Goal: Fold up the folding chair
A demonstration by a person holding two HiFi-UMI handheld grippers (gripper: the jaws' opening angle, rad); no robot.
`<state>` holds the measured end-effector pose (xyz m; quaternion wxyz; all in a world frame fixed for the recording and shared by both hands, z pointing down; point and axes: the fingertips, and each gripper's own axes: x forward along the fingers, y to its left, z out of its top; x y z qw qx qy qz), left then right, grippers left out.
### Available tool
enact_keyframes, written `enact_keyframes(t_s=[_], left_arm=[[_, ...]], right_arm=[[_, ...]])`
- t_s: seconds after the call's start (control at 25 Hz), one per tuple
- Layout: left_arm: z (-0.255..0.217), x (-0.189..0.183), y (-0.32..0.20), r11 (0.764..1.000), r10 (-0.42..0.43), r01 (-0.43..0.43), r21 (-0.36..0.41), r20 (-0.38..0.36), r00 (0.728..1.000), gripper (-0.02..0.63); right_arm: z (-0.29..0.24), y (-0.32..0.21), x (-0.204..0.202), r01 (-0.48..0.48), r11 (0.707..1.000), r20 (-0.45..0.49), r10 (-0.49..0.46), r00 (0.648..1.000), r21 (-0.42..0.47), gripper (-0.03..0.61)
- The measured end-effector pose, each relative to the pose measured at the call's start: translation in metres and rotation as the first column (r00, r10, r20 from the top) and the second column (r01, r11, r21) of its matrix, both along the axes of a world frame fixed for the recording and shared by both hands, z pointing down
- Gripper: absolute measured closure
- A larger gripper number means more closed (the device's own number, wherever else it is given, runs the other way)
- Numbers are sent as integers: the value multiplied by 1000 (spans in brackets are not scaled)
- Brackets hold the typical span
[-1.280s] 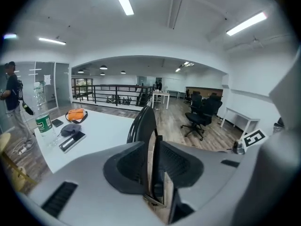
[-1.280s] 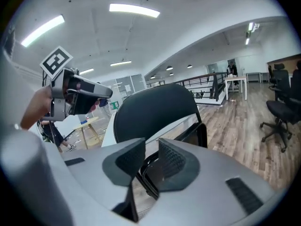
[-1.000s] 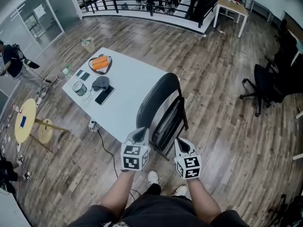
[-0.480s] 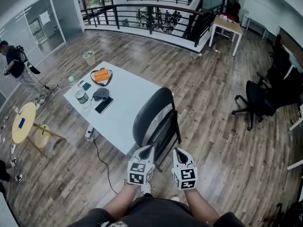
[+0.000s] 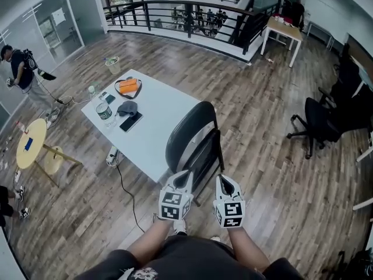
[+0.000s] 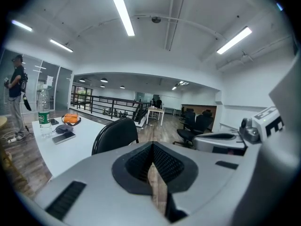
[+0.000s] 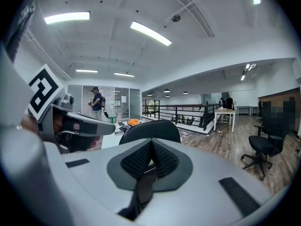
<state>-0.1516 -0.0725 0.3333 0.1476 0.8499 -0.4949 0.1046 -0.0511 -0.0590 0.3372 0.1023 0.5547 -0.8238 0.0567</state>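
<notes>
Folding chair [image 5: 189, 134] upright, just beside white table [image 5: 165, 114]

Wood-plank floor [image 5: 274, 174]; white table [image 5: 157, 133]; black railing [image 5: 169, 15]; black office chair [image 5: 317, 121]; ceiling strip lights [image 6: 123, 14]; glass partitions [image 5: 55, 28].

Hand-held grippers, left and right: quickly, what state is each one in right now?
Left hand-held gripper: closed, jaws together, holding nothing.
Right hand-held gripper: closed, jaws together, holding nothing.
</notes>
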Motion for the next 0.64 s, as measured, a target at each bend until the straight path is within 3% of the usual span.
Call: enact_keyframes(t_s=[0.64], left_arm=[[7,0,10,1000,2,-1,-15,11,1000,609]], right_arm=[[-1,4,3,-23,999,-9,23,1000,27,566]])
